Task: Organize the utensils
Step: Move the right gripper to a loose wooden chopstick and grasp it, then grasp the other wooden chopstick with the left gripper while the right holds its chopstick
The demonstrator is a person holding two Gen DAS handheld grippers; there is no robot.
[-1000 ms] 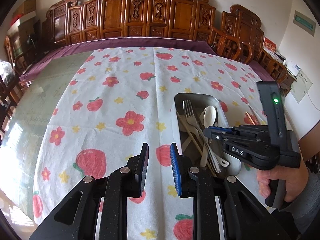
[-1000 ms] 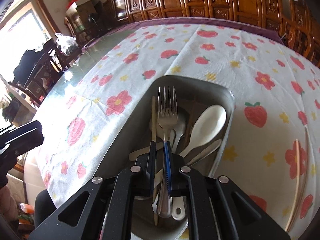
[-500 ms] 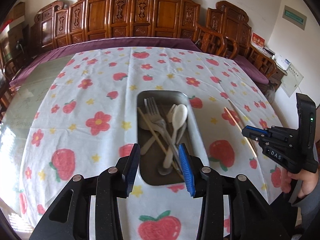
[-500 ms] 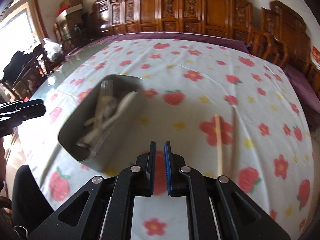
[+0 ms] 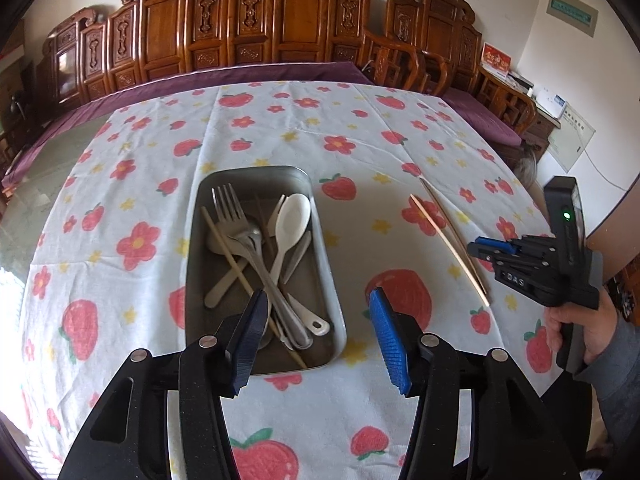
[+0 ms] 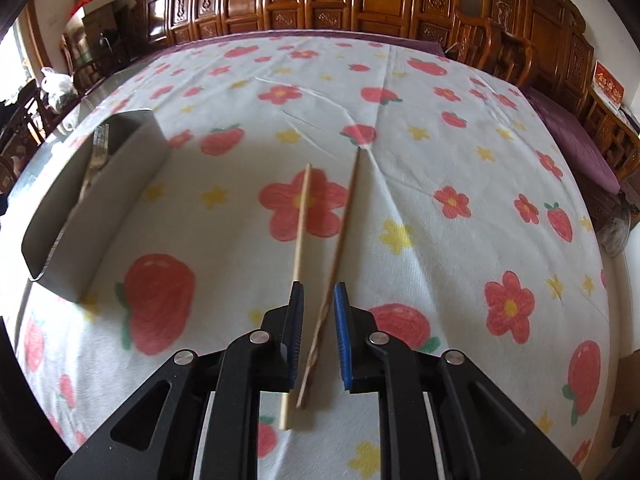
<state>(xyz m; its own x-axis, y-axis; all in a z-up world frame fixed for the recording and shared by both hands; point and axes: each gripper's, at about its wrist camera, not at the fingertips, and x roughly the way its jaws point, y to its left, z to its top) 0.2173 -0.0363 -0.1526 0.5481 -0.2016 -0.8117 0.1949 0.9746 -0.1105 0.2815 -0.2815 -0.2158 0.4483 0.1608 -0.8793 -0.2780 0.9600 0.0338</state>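
Carved wooden chairs (image 5: 280,20) lined along far edge of worktop (image 5: 72,152). Flower-and-strawberry cloth (image 5: 280,128) spread over most of it, purple cover showing at far edge, bare glassy strip at left edge.

Metal tray (image 5: 256,178) on cloth, nearer near edge than far, long side running near-to-far. Inside, heaped and crossing: metal fork (image 5: 228,208), white spoon (image 5: 294,216), one chopstick (image 5: 240,272), further spoons beneath.

Pair of chopsticks (image 6: 340,216) flat on cloth, well apart from tray toward right edge, lying roughly near-to-far, tips spread, near ends close together.

Left tool (image 5: 316,334) above near end of tray; jaws just been opening, now about half spread, nothing between pads.

Right tool (image 6: 318,312) held in hand (image 5: 580,328), low over near ends of chopsticks; jaws just been opening, narrow gap. Right-hand chopstick passing between pads, no pad pressing on it. Left-hand one partly hidden under left finger.
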